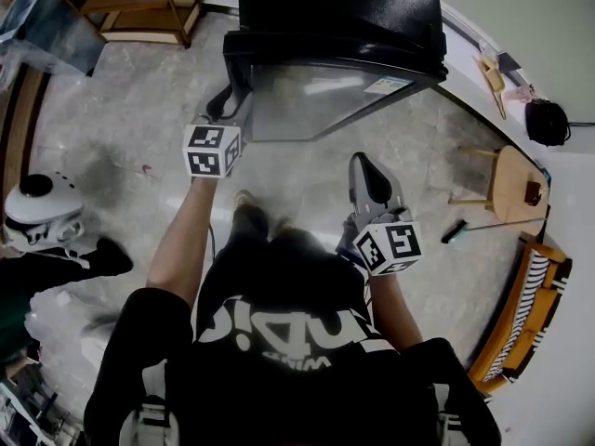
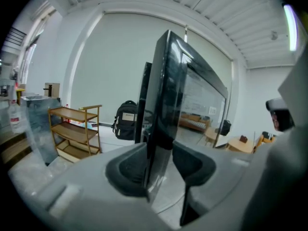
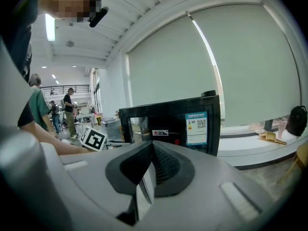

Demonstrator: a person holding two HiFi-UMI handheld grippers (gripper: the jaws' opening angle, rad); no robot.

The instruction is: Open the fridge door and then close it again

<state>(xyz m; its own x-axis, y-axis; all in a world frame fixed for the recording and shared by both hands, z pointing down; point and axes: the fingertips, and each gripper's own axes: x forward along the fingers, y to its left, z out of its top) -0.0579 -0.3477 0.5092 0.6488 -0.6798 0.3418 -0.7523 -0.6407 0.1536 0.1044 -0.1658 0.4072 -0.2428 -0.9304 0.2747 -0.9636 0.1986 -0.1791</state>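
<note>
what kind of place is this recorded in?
Probably an open lab or workshop hall, not a home kitchen: a small black fridge alone on polished floor, a wooden shelf, people standing around behind.

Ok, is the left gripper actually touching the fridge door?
Touching. In the left gripper view the left gripper straddles the edge of the fridge door, with both fingers pressed against it and no gap.

Seen from the head view, the fridge (image 1: 339, 26) stands at twelve o'clock with its door (image 1: 325, 100) swung out before it. A shelf unit (image 1: 139, 3) is at eleven, a stool (image 1: 516, 179) at three, and a bench (image 1: 521, 314) at four.
</note>
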